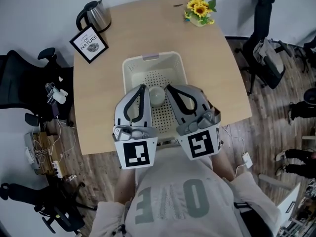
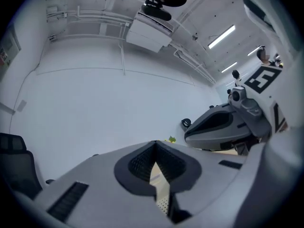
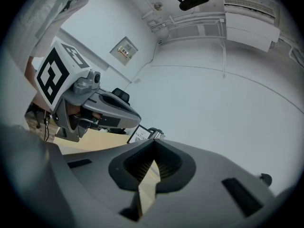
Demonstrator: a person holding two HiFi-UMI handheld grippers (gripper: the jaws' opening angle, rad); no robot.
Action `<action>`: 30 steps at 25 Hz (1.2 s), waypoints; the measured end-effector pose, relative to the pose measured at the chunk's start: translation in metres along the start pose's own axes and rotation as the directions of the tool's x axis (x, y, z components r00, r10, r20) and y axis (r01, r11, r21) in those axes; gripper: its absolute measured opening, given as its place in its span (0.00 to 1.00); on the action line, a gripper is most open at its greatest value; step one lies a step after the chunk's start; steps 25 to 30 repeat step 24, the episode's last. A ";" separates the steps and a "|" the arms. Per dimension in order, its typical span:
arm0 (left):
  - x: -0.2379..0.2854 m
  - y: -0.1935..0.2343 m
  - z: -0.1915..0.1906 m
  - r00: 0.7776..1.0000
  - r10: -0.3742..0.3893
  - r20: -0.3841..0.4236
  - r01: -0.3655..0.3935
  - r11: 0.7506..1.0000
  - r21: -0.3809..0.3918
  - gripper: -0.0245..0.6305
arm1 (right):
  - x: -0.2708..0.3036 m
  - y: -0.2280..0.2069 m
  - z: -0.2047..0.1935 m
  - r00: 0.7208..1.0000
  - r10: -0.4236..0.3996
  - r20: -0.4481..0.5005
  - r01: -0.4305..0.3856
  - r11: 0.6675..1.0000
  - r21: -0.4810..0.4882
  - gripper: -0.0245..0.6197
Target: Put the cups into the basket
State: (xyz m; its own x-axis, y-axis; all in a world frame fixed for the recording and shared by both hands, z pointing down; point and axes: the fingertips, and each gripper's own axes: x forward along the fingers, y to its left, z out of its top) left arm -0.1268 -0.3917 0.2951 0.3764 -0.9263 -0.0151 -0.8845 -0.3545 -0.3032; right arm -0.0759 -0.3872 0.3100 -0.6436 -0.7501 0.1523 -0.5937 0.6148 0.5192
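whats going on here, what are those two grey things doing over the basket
A person holds the left gripper and the right gripper above a white basket on a wooden table. Both grippers are shut and hold nothing. One pale cup already sits in the basket, between their tips.

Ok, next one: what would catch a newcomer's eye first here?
The left gripper and right gripper hang side by side over the near end of the white basket, both with jaws shut on nothing. Between their tips a pale cup lies in the basket, in the middle of the wooden table. Yellow sunflowers sit at the table's far right corner.
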 end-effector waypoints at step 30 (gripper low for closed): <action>-0.005 0.004 0.020 0.999 0.002 0.044 -0.007 0.994 0.110 0.05 | 0.010 -0.002 0.016 0.999 -0.006 0.033 0.005 1.000 0.006 0.04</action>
